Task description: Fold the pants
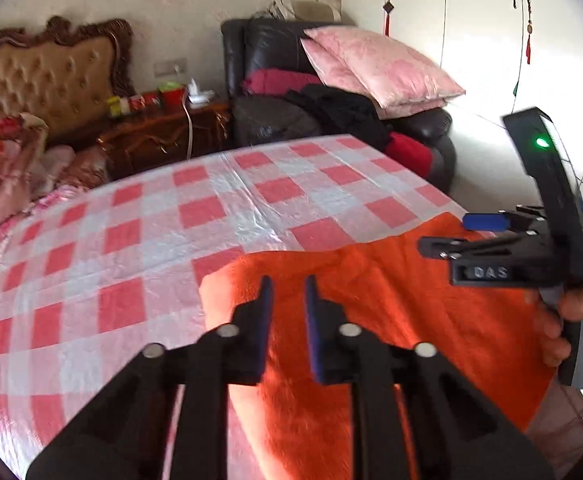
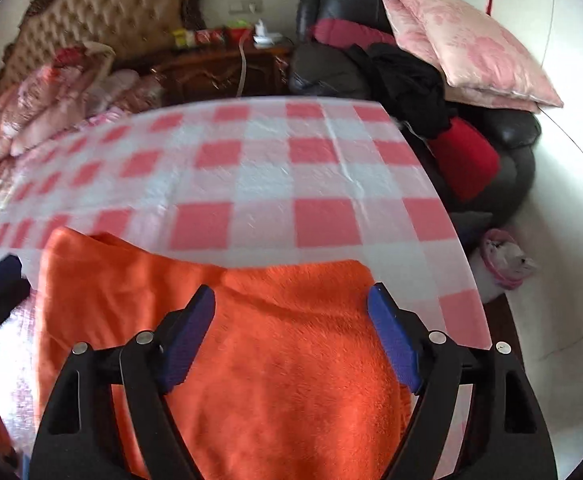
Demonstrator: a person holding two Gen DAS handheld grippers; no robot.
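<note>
Fuzzy orange pants [image 2: 259, 360] lie folded at the near edge of the checked tablecloth [image 2: 251, 184] — left gripper [image 1: 288, 292] nearly closed on nothing, right gripper [image 2: 291, 300] spread wide above them — so a snagging fingertip could drag the fold open.

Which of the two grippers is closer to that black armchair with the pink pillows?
Right. The right gripper hovers over the orange pants at the table's armchair side; the left gripper is farther away.

My left gripper [image 1: 288, 286] is matte black with thin blue pads and round silver screw heads on its linkage arms. My right gripper [image 2: 291, 300] has thicker textured blue pads, and its black body carries raised "DAS" lettering and a green light.
</note>
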